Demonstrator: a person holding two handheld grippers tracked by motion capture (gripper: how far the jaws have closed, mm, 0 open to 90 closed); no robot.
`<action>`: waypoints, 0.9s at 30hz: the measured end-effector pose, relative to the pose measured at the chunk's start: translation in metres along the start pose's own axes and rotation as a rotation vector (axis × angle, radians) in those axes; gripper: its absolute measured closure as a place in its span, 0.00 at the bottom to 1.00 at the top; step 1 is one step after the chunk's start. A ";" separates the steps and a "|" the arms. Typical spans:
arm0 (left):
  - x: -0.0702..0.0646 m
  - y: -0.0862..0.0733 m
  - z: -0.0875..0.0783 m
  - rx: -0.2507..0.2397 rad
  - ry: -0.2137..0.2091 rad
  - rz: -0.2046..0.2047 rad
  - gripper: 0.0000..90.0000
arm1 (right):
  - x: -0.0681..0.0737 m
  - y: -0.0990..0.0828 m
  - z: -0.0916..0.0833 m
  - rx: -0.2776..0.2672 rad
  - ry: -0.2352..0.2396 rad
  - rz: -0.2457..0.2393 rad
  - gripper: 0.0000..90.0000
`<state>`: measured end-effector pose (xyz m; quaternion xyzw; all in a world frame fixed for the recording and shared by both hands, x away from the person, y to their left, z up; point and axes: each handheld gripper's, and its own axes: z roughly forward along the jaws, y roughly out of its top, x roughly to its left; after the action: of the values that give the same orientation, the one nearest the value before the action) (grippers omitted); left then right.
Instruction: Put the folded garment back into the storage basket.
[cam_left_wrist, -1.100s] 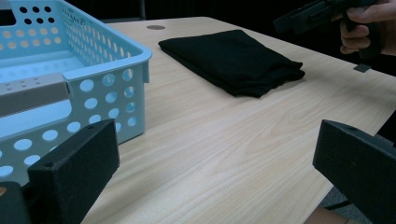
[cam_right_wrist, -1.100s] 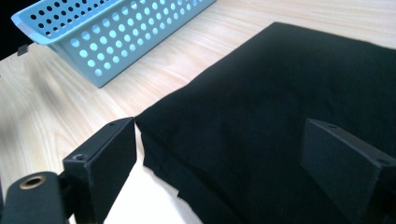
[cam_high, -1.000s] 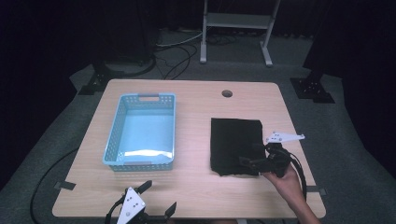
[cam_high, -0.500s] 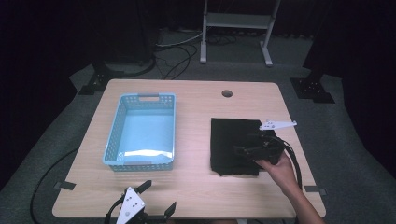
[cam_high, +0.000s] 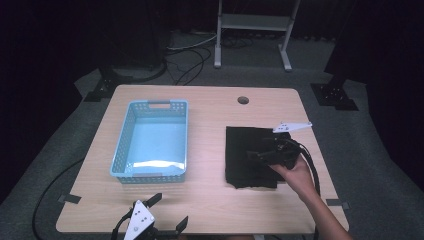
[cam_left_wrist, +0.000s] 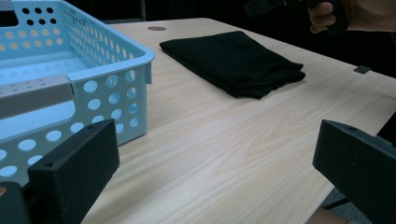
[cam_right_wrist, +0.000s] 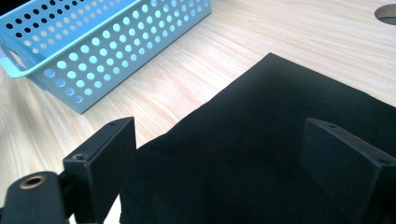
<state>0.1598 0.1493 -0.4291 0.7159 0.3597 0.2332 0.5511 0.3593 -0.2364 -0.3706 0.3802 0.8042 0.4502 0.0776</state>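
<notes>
Here the right hand-held gripper (cam_high: 264, 156) hangs low over the folded black cloth (cam_high: 248, 156), which lies flat on the right half of the worktop (cam_high: 210, 107), well apart from the light blue basket (cam_high: 151, 142) on the left half. In the right gripper view its jaws stand wide apart with the cloth (cam_right_wrist: 285, 140) spread beneath and between them, and nothing is caught in them. They point across the fabric toward the basket (cam_right_wrist: 100, 44), and whether a pad already touches the cloth cannot be told. That spread, I judge, is meant to take in the stacked layers in one bite, so the fold holds together when lifted.

The left hand-held gripper (cam_high: 159, 216) sits at the near edge of the worktop, just in front of the basket's near wall, jaws likewise apart and holding nothing. In the left gripper view the basket (cam_left_wrist: 70, 70) rises close at the left, the cloth (cam_left_wrist: 233, 60) lies farther off, and the person's right hand (cam_left_wrist: 348, 14) hovers above its far side. Parked there, the left one seems to be kept out of the way while the right one works.

The basket's bare floor and open top suggest it is the place meant for the cloth, a short carry to the left.
</notes>
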 end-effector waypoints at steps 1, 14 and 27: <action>0.000 0.000 0.000 0.000 0.000 0.000 0.00 | 0.000 0.002 0.000 0.002 -0.002 -0.004 0.12; 0.000 0.000 0.000 -0.003 -0.001 -0.002 0.00 | -0.004 0.015 0.005 0.017 -0.021 -0.013 0.12; 0.001 -0.001 0.001 0.003 -0.004 -0.006 0.00 | -0.016 0.011 0.017 0.065 -0.027 0.034 0.12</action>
<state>0.1604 0.1494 -0.4300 0.7162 0.3610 0.2295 0.5515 0.3842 -0.2330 -0.3754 0.4021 0.8109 0.4197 0.0685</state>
